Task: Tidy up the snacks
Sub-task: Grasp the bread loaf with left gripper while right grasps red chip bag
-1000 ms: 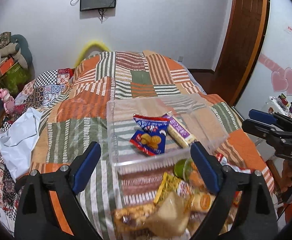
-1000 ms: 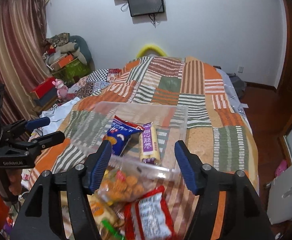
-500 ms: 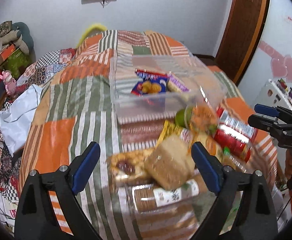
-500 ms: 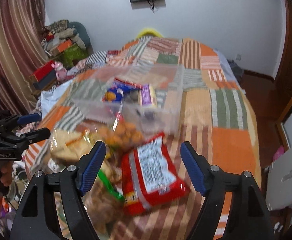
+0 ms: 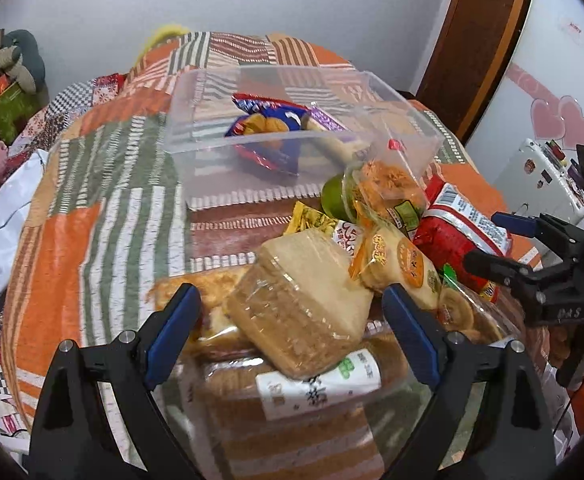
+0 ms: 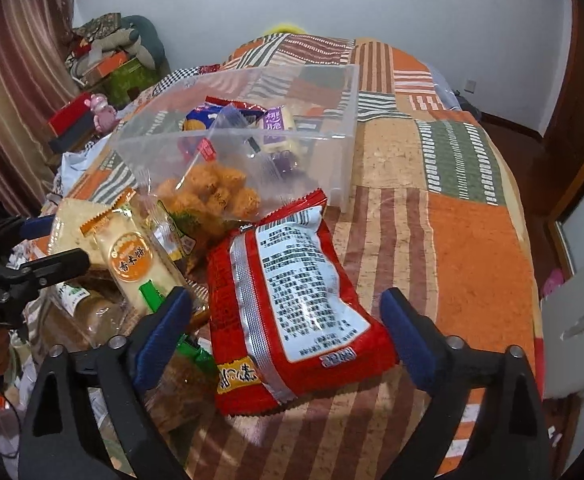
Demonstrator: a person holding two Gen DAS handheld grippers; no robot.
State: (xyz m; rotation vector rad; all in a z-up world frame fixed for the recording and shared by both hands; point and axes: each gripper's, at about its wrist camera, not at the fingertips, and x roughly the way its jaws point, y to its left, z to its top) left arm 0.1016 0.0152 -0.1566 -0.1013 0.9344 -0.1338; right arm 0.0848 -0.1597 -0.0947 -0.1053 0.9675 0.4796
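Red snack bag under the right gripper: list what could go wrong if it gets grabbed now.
1. The right gripper is open and straddles the red snack bag across its puffy middle; the glossy film may slip out.
2. The bag's top edge lies against the clear bag of fried snacks, so lifting could drag that one.
3. The clear bin has a tall near wall; a low carry might catch it.

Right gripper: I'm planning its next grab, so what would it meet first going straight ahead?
Probably the red bag, lying between the open right gripper fingers; depth is unclear.
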